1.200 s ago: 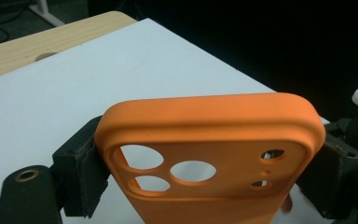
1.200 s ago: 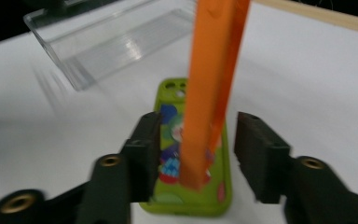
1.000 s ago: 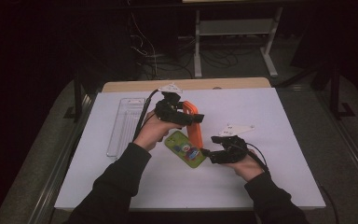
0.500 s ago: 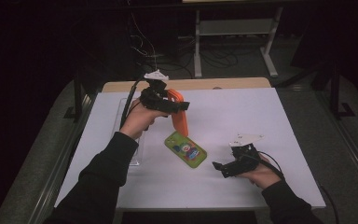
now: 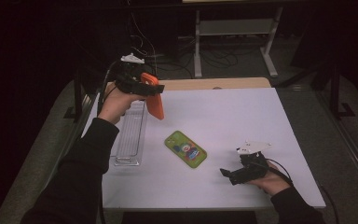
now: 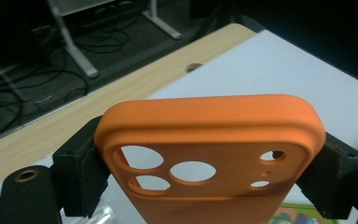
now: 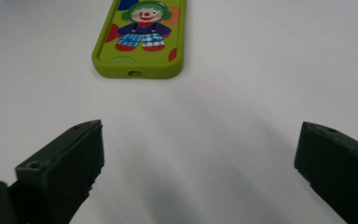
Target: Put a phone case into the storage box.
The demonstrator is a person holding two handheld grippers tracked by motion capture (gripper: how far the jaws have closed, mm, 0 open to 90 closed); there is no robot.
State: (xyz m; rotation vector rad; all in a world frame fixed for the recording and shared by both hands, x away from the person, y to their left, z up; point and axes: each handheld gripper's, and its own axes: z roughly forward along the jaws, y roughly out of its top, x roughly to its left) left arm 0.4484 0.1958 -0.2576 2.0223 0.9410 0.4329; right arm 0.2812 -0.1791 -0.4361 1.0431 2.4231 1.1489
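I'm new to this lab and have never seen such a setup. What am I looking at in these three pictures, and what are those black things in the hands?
A person at a white table holds a hand-operated grasping tool in each hand. The high view looks down from above; the other two pictures come from small cameras riding on each tool, looking along its black jaws.

The left tool is raised and shut on an orange phone case, pinched at its sides. The right tool stands open near the table with nothing between its jaws, which have just been opening.

On the table lie a green clown-printed phone case and a clear plastic tray.
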